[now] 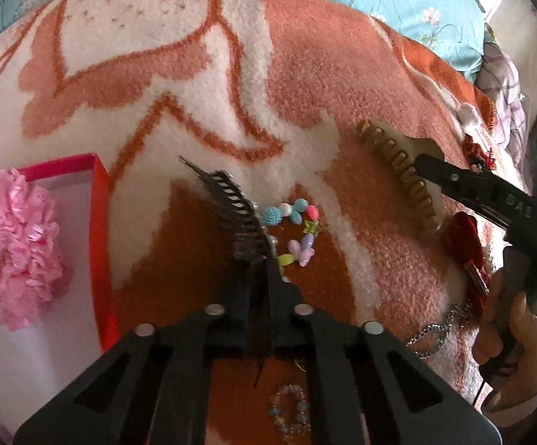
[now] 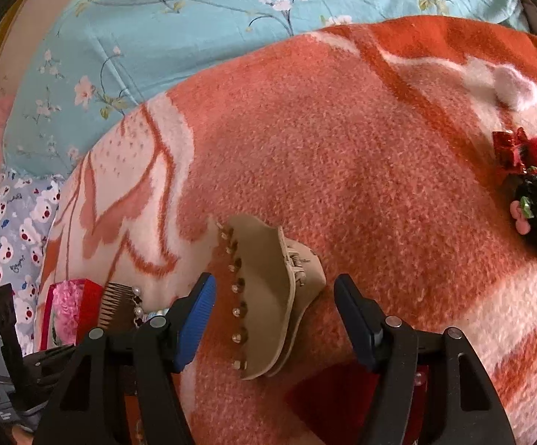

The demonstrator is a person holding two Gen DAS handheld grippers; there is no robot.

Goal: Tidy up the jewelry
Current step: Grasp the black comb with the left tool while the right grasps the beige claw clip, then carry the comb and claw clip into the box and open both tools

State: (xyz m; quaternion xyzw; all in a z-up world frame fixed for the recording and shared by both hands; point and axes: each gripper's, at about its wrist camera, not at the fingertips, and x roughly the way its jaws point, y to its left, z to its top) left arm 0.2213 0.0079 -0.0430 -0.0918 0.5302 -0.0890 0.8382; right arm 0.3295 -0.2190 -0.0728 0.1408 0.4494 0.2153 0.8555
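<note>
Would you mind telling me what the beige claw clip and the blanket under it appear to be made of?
The beige claw clip looks like matte moulded plastic: smooth, even colour, rigid curved teeth, with a small metal spring at its hinge and shiny studs that may be rhinestones. The blanket looks like soft fleece or plush: a fuzzy nap with an orange and white pattern. Its fibre cannot be told.

hidden: dark comb (image 1: pixel 231 204) base behind left gripper (image 1: pixel 264 259) | cut off: red box (image 1: pixel 98 200) at left edge | hidden: silver chain (image 1: pixel 435 330) partly behind hand (image 1: pixel 509 333)
</note>
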